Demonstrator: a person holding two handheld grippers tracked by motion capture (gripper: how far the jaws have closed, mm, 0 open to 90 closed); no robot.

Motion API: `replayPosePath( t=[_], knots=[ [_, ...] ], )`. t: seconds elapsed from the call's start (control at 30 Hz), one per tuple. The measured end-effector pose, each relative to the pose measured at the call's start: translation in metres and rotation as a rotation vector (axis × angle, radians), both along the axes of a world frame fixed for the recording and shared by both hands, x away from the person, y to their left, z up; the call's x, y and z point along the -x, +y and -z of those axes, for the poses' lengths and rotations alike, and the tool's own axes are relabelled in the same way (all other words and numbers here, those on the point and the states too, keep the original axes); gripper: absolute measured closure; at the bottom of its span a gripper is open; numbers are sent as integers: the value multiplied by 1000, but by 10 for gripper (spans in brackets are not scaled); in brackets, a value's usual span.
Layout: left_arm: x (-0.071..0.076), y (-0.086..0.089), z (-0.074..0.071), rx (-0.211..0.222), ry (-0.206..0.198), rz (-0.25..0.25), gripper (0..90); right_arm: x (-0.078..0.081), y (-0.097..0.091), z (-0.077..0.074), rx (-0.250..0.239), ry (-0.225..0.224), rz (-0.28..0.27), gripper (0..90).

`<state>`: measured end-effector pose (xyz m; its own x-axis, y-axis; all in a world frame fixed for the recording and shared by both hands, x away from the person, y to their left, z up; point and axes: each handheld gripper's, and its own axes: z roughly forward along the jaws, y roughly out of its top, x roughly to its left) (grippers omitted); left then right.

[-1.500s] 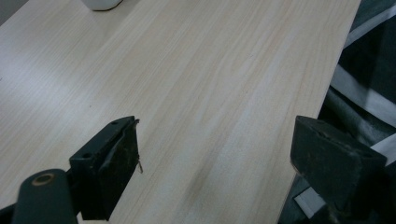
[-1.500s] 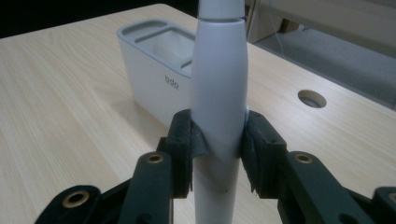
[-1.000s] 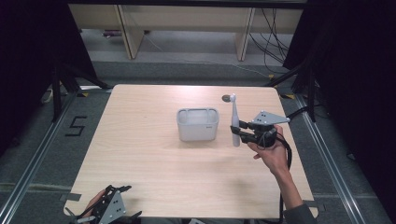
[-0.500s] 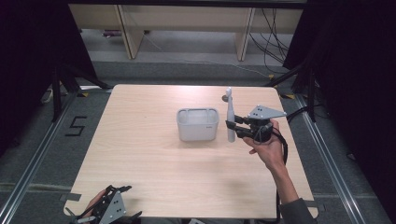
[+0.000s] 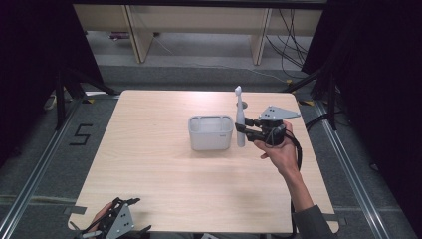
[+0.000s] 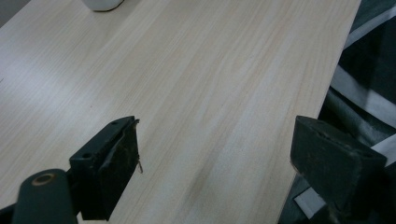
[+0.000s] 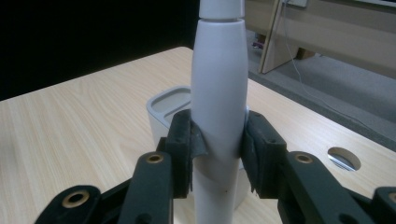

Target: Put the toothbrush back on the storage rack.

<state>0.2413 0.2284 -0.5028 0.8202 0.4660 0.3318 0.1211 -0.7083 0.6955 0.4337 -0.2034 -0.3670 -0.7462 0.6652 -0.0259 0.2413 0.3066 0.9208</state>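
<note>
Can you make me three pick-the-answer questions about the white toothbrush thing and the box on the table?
1. Where is the electric toothbrush?
A. Inside the box
B. Held upright just right of the box
C. Lying flat at the table's near edge

2. What colour is the small box?
A. Red
B. Light grey-white
C. Green

3. How is the left hand-held gripper?
A. Open, holding nothing
C. Shut on the box
B. Shut on the toothbrush

Answers: 1 B, the right hand-held gripper clamps its handle upright beside the box; 2 B, the high view shows it pale against the wooden table; 3 A, bare tabletop shows between its wide-apart jaws.
</note>
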Motion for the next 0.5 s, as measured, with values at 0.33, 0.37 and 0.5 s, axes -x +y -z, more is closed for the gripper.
replayPosePath(
  t=[0.33,0.37,0.5],
  knots=[
    [0,0,0,9,3,0,149,-5,14,-7,-31,26,-34,662],
    [0,0,0,9,3,0,149,-6,15,-7,-28,25,-37,662],
    [0,0,0,9,1,-1,149,-8,23,-10,-27,26,-41,663]
  ],
)
